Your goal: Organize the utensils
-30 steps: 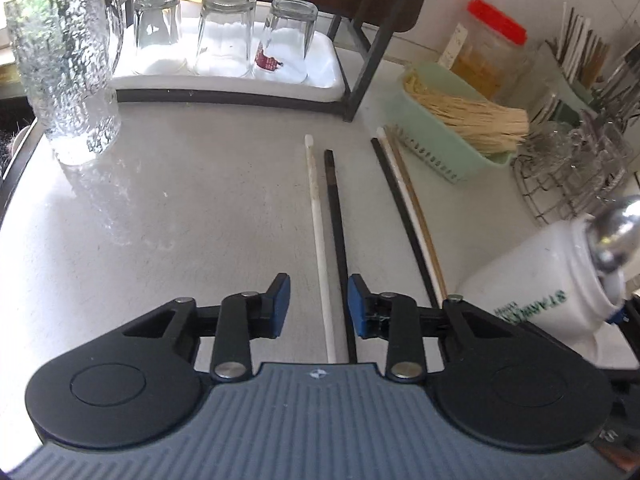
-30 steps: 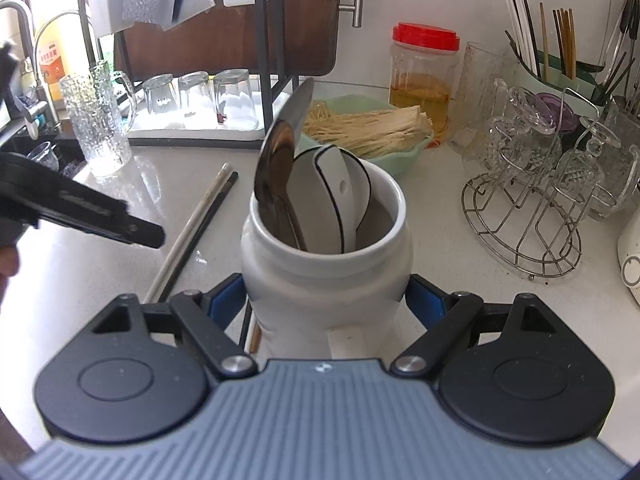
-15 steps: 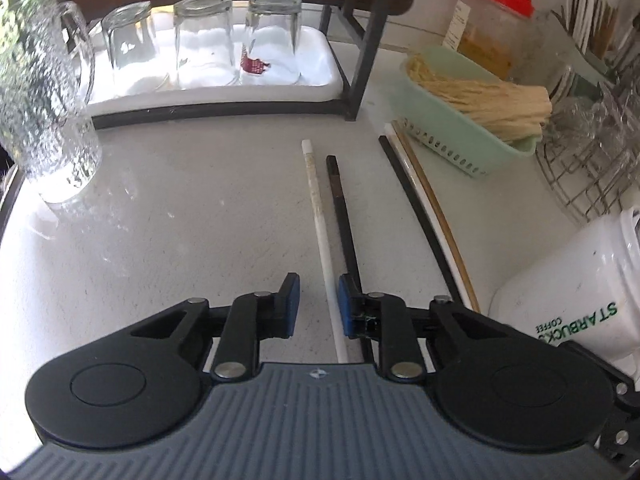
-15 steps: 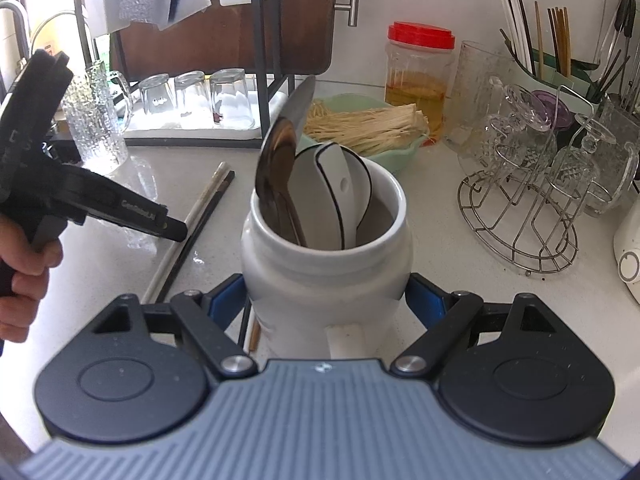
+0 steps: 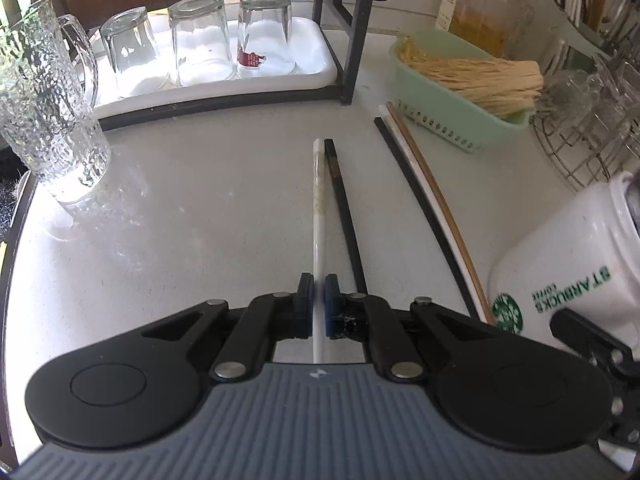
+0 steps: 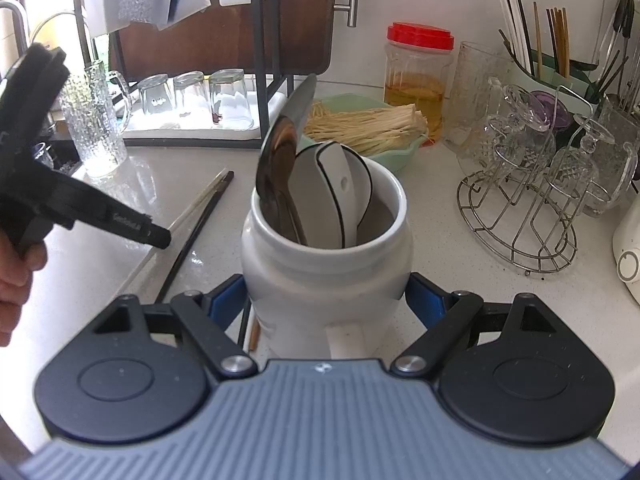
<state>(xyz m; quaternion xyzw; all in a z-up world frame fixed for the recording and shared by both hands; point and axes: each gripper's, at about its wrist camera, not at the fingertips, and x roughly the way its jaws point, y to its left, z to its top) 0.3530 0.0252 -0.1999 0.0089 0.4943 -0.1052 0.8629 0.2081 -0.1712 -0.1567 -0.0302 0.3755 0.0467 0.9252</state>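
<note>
My left gripper (image 5: 319,304) is shut on a white chopstick (image 5: 317,200) that lies on the counter; a black chopstick (image 5: 344,208) lies just right of it. Three more chopsticks, black (image 5: 416,200), white and wooden (image 5: 440,200), lie together further right. My right gripper (image 6: 326,300) is shut on a white Starbucks jar (image 6: 326,272), which holds a metal spoon (image 6: 280,164) and white spoons (image 6: 336,196). The jar also shows in the left wrist view (image 5: 568,264). The left gripper shows in the right wrist view (image 6: 156,234).
A glass pitcher (image 5: 44,112) stands at the left. A white tray (image 5: 312,68) with three upturned glasses sits under a black rack. A green basket (image 5: 452,120) of noodles, a red-lidded jar (image 6: 418,76), a wire glass stand (image 6: 520,216) and a chopstick holder (image 6: 536,68) are at the right.
My left gripper has closed from open onto the white chopstick and moved forward along it. The right gripper stays on the jar.
</note>
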